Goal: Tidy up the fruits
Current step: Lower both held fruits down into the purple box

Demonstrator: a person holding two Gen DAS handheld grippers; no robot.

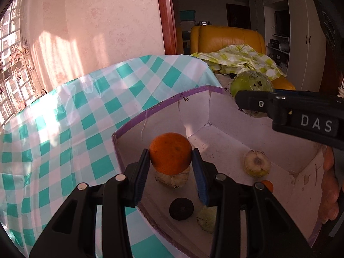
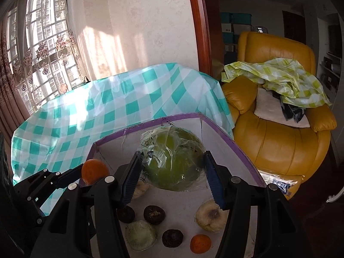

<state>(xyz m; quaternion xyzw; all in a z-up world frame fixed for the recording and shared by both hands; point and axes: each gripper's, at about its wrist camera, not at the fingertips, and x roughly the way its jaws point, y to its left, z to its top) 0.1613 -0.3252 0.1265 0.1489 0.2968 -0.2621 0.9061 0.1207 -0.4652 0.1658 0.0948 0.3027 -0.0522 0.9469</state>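
My left gripper (image 1: 171, 161) is shut on an orange (image 1: 170, 153) and holds it above the white, purple-rimmed box (image 1: 150, 112). It also shows in the right wrist view (image 2: 94, 171). My right gripper (image 2: 172, 165) is shut on a large green pomelo in clear plastic wrap (image 2: 174, 159), held over the same box (image 2: 223, 137). On the box floor lie pale wrapped fruits (image 2: 211, 216) (image 2: 140, 235), dark round fruits (image 2: 153, 214) (image 2: 172, 238) and a small orange (image 2: 200, 243).
The box sits on a table with a teal checked cloth (image 2: 107, 99). A yellow leather armchair (image 2: 279, 142) with a green checked cloth (image 2: 283, 75) stands to the right. A wall and a window are behind the table.
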